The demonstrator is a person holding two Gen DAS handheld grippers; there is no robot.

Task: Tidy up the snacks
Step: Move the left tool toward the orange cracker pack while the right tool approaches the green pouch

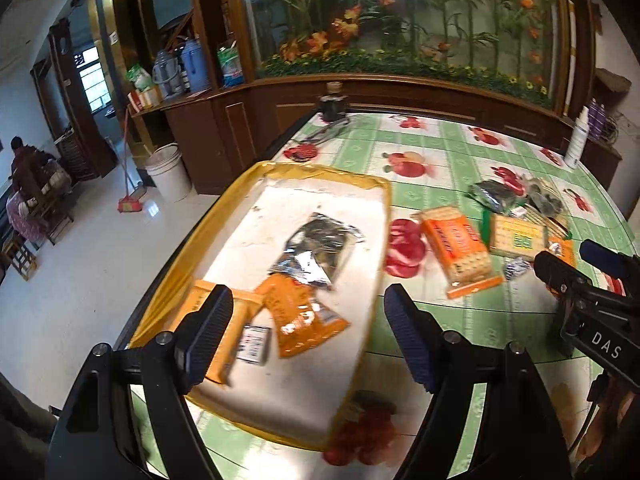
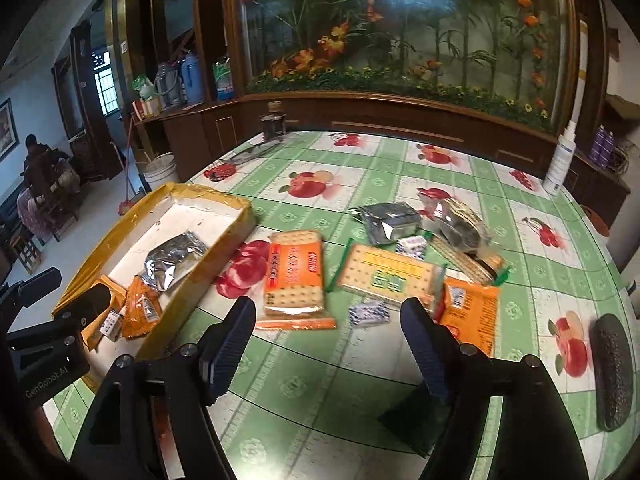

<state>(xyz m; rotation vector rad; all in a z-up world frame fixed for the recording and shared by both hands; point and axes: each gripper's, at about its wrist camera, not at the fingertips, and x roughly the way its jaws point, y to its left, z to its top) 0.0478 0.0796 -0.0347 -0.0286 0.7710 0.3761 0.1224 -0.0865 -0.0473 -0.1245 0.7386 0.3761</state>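
My left gripper (image 1: 308,336) hangs over the yellow-rimmed tray (image 1: 372,248) at the bench's left edge, fingers spread and empty; a silver packet (image 1: 316,248) and orange packets (image 1: 304,312) lie inside. My right gripper (image 2: 328,348), fingers also spread and empty, faces the orange cracker pack (image 2: 294,280) mid-bench.

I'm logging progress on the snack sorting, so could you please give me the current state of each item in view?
left gripper: open, empty, over the box
right gripper: open, empty, over the table
yellow-edged box: open-topped, partly filled
silver packet: lying in the box
orange cracker pack: sealed, flat on the table
yellow cracker pack: flat on the table, outside the box
white spray bottle: upright
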